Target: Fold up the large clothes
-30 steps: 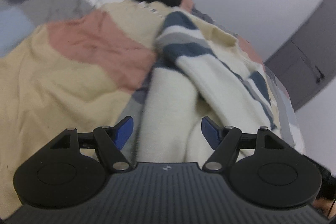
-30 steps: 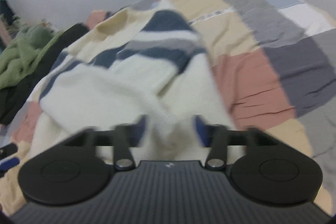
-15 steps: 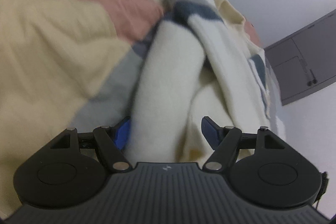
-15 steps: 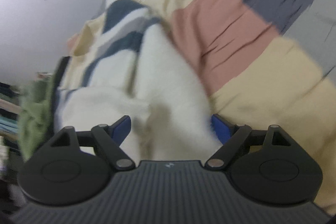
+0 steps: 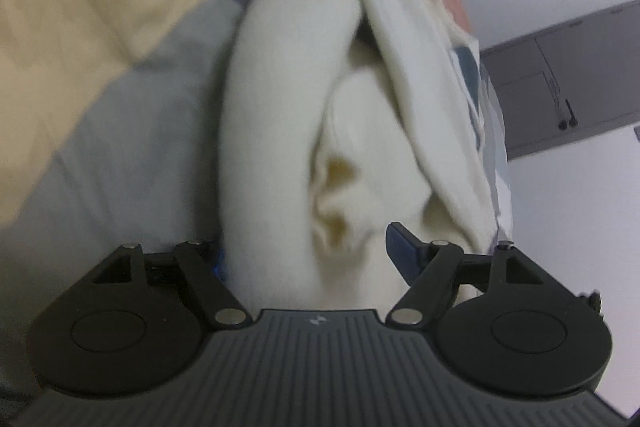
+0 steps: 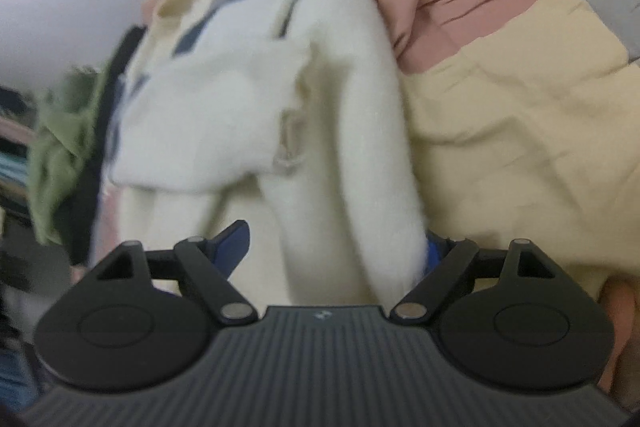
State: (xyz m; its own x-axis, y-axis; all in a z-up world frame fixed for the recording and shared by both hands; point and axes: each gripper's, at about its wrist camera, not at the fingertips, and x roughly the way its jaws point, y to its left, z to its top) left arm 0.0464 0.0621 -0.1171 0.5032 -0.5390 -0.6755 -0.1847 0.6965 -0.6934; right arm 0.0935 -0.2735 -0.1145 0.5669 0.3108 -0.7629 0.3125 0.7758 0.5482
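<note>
Between the blue pads of our left gripper (image 5: 306, 251) sits a thick roll of the cream sweater (image 5: 288, 131); the jaws stand wide apart with the fabric bunched between them, one pad mostly buried in the knit. Whether they are pressing on it or only straddling it, we cannot tell. Our right gripper (image 6: 336, 247) shows the same: pads spread, a fat fold of the sweater (image 6: 344, 131) filling the gap, grip uncertain.

From the grippers the sweater stretches away in two soft tubes that meet at a band of navy and grey stripes at its far end. It lies on a patchwork bedspread (image 6: 520, 99), which spreads out on both sides of the sweater in pale yellow, salmon and grey blocks, creased in places. Beyond the sweater's left edge in the right view, a green garment (image 6: 56, 155) lies heaped over something dark.

We judge the step to be carrying one edge of the sweater over to make a fold. To do it well we keep both grippers level and evenly apart so the edge stays taut, then lay it down squarely. The knit looks plush, thick and limp, so it will sag and slip from a loose hold.
</note>
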